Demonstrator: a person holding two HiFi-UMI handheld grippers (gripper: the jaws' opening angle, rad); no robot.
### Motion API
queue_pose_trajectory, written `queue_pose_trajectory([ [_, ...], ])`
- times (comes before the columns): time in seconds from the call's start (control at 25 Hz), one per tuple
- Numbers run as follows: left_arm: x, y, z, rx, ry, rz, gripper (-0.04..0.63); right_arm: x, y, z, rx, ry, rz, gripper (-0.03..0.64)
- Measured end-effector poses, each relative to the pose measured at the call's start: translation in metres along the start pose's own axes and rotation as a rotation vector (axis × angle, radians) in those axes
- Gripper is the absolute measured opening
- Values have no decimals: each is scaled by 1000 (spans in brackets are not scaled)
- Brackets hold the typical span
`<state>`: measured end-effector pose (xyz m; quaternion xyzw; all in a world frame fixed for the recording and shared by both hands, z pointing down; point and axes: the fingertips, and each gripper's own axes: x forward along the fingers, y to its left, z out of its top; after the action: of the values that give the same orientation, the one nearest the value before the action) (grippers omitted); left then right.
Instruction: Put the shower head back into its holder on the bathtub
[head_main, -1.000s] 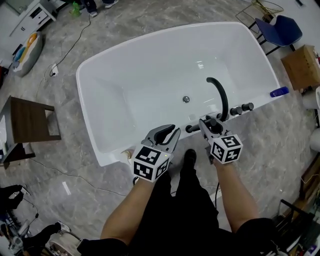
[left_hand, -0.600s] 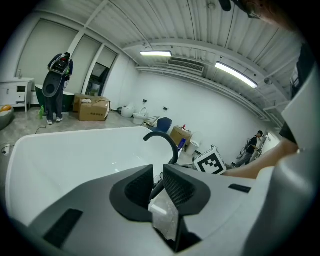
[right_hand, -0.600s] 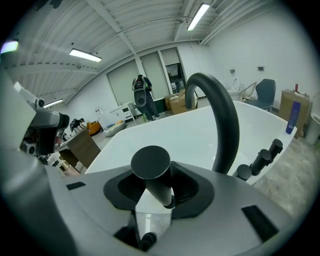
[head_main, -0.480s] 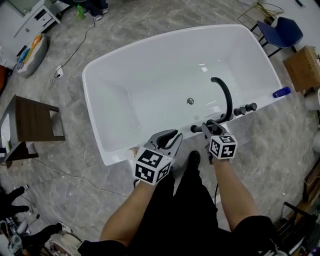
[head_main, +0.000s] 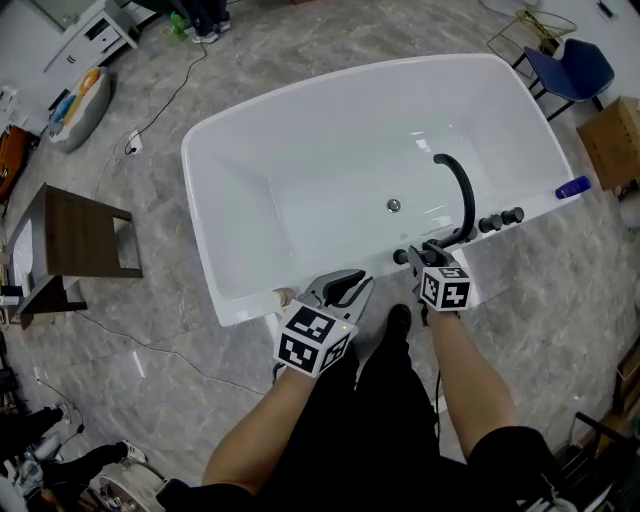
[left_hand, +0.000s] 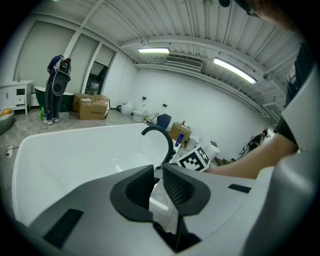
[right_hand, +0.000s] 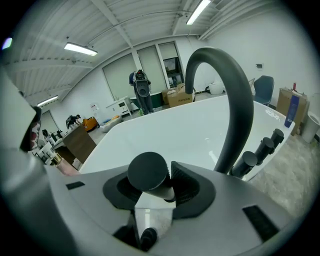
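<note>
The white bathtub has a black arched faucet and black knobs on its near rim. The black shower head stands at that rim, just left of the faucet's base. My right gripper is low over it. In the right gripper view the shower head's round dark handle sits between the pads of the right gripper, which still touch it although the jaws have just opened a little. My left gripper hangs over the rim further left. Its jaws stand a narrow gap apart around nothing.
A blue bottle lies on the tub's right end. A dark wooden side table stands left of the tub. A blue chair and a cardboard box are at the right. Cables run across the floor.
My right gripper has sunk with the shower head towards the tub's rim beside the faucet. The left gripper has drifted slightly along the rim.
</note>
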<state>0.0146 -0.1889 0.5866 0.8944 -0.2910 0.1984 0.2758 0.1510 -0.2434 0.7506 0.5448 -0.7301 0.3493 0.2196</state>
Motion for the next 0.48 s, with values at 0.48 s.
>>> queue_pose_trajectory([
  [0.48, -26, 9, 13, 78, -10, 52, 66, 2, 18, 17, 85, -6, 71, 199],
])
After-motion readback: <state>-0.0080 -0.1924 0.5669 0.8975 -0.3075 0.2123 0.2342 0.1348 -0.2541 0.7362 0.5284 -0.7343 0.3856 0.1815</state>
